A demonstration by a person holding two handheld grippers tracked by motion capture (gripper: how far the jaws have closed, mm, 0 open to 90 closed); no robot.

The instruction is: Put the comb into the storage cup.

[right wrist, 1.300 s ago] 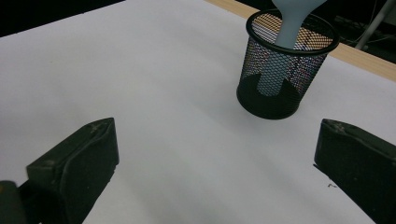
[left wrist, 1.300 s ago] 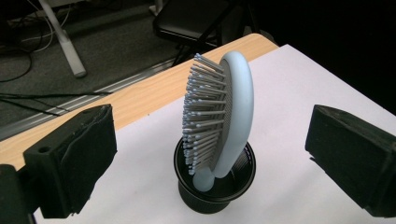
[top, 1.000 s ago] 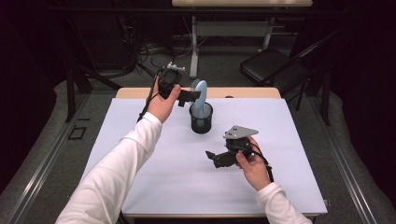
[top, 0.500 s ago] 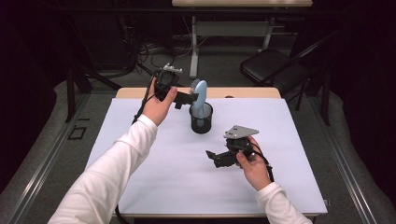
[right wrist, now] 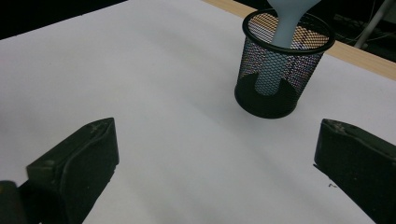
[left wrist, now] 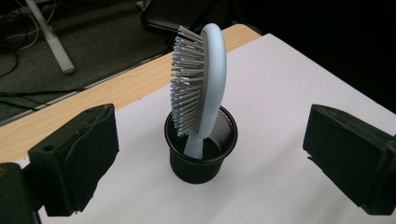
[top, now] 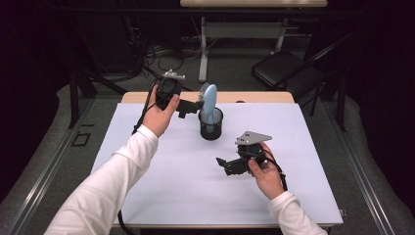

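high view: a pale blue hairbrush [top: 209, 100] stands handle-down in a black mesh cup [top: 211, 125] at the far middle of the white surface [top: 161, 191]. the left gripper [top: 192, 106] hangs just left of the brush head, raised above the cup, its fingers spread and holding nothing. the right gripper [top: 224, 164] rests low over the near right of the surface, well apart from the cup, fingers also spread and empty. a strip of bare wood [top: 259, 97] runs along the far edge. beyond it on the floor stand a dark chair [top: 284, 71] to the right and a desk leg [top: 203, 49] with cables. the white sheet around the cup is open on every side, widest to the near left.

left gripper view: both black fingers [left wrist: 74, 158] stand wide apart at the frame's sides, with the hairbrush and cup between them farther off. the bristles face left, and the brush leans against the cup's rim. the wooden strip lies behind the cup.

right gripper view: the fingers [right wrist: 77, 161] are wide apart over bare white sheet. the cup sits farther off, toward the right, with the brush handle inside.
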